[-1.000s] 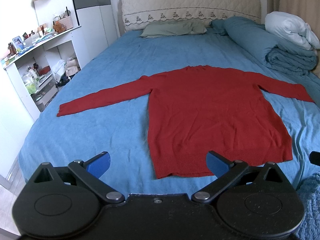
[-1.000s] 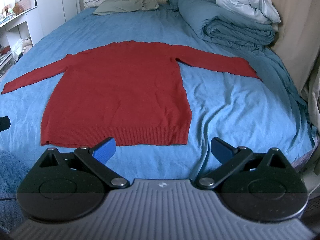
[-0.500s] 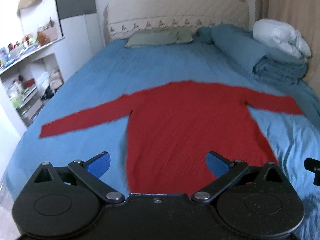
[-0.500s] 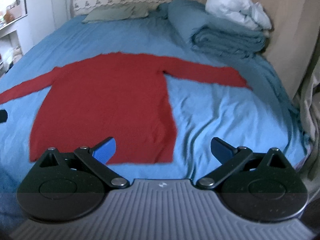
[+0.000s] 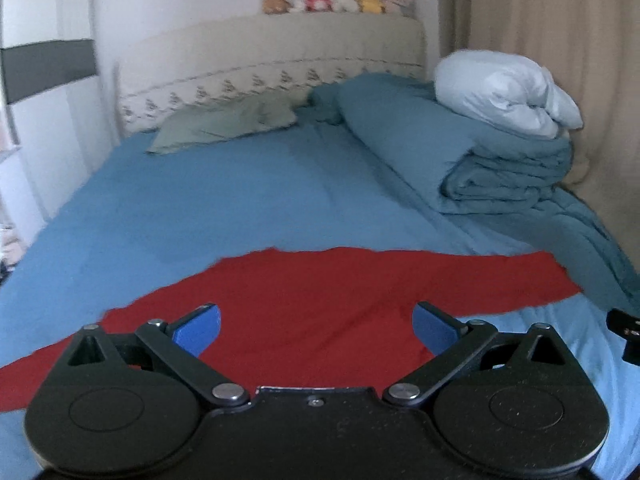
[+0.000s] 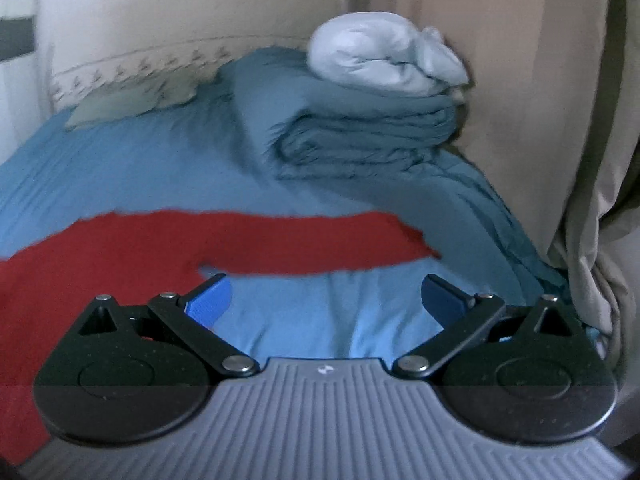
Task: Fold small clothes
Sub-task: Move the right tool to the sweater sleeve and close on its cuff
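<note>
A red long-sleeved sweater (image 5: 320, 300) lies flat on the blue bed sheet (image 5: 200, 208), sleeves spread to both sides. My left gripper (image 5: 316, 330) is open and empty, low over the sweater's body. My right gripper (image 6: 326, 300) is open and empty, over bare sheet just below the sweater's right sleeve (image 6: 320, 244), beside the body's right edge. The sweater's lower part is hidden under both grippers. The right gripper's edge shows in the left wrist view (image 5: 626, 328).
A folded teal duvet (image 5: 460, 152) with a pale blue bundle (image 5: 504, 88) on it lies along the bed's right side. A grey-green pillow (image 5: 224, 124) lies by the headboard (image 5: 272, 60). A beige curtain (image 6: 520, 100) hangs on the right.
Both grippers have moved forward and down over the bed toward the sweater's upper part. Both stay open. The sweater has not moved.
</note>
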Motion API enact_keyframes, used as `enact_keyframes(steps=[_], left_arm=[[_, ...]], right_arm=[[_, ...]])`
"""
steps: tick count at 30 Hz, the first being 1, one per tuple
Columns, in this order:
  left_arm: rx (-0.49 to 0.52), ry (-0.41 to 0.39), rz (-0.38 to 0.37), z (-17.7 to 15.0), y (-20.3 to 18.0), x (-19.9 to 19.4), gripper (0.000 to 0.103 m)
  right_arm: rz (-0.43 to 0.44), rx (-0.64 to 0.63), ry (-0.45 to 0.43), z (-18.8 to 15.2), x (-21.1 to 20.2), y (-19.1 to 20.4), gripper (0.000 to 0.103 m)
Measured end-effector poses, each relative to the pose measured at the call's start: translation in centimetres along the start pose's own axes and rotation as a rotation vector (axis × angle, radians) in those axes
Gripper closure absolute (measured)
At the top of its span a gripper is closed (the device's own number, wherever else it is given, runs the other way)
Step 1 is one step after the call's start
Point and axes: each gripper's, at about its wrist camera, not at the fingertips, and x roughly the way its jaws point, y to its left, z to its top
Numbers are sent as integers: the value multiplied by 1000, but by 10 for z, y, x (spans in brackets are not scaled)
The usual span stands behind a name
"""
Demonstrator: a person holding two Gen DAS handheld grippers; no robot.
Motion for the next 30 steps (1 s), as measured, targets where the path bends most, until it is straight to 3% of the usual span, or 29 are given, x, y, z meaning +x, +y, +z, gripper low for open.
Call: enact_keyframes(steps=[4,9,17,19,24,26,28,30], left_arm=[[6,53,-55,12,-21,67,0],[55,116,-76,9,-45,147,0],[56,250,-69,-13,-60,243,0],[34,267,-69,-16,-58,253,0],[15,275,-54,-17,-53,263,0],[12,280,-48,-15,-54,269,0],[-1,292,-41,-15,-49,274,0],[-17,309,-41,-17,-42,278,0]], right_arm=[[-56,55,-45,0,80,-28,0],[-60,152,-52,-26,185,-67,0],[-92,248,-7,-52,292,-100,3],[-74,310,-3,-53,305,-109,14],[-50,481,-18,-61,326,-134,29],[-47,528,-27,-61,332,-142,39],[-52,563,-26,-59,338,-146,62],[-52,580,-16,-56,343,-149,75]])
